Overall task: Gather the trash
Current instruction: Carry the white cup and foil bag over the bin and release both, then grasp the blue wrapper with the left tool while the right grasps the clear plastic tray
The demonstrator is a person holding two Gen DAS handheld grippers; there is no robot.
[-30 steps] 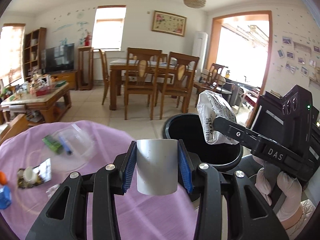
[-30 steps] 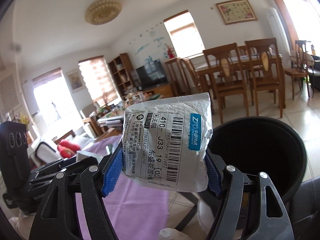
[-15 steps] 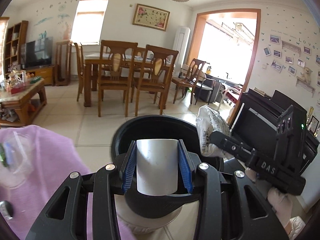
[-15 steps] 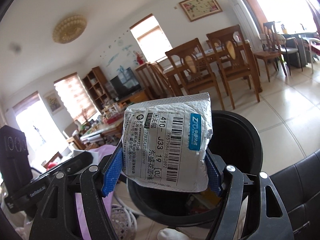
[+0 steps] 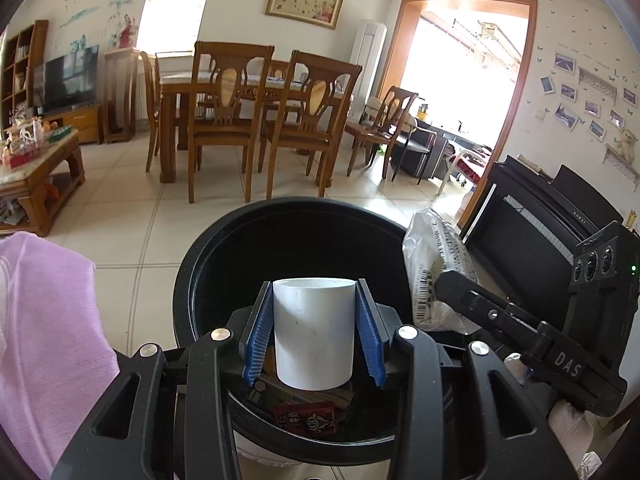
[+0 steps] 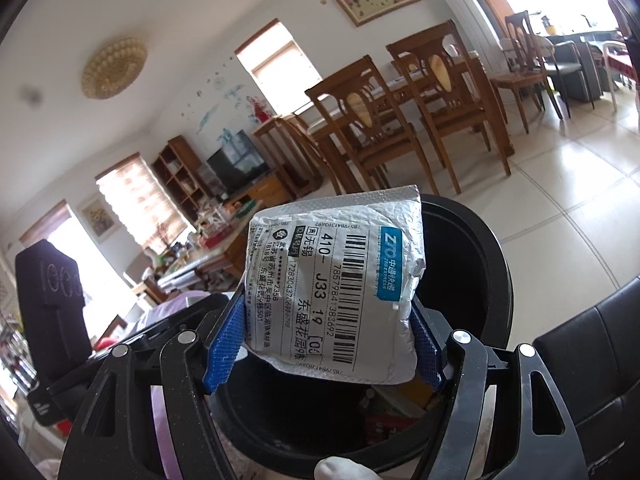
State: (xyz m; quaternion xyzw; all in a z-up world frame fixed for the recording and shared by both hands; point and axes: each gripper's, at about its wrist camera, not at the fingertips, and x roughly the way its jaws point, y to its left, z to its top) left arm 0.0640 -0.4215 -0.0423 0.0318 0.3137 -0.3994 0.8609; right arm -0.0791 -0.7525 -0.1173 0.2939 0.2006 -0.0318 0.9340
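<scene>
A tiled living room with wooden furniture lies all around. Closest in, the left gripper (image 5: 315,338) is clamped on a white cup (image 5: 314,332), upright and held over the open mouth of a black bin (image 5: 208,256) with scraps at its bottom. Just to its right, the right gripper (image 6: 326,350) squeezes a silver parcel bag (image 6: 340,284) above the bin's rim. A purple cloth (image 5: 44,320) drapes at the left. Beyond stand dining chairs (image 5: 228,116) and a black piano (image 5: 540,220).
</scene>
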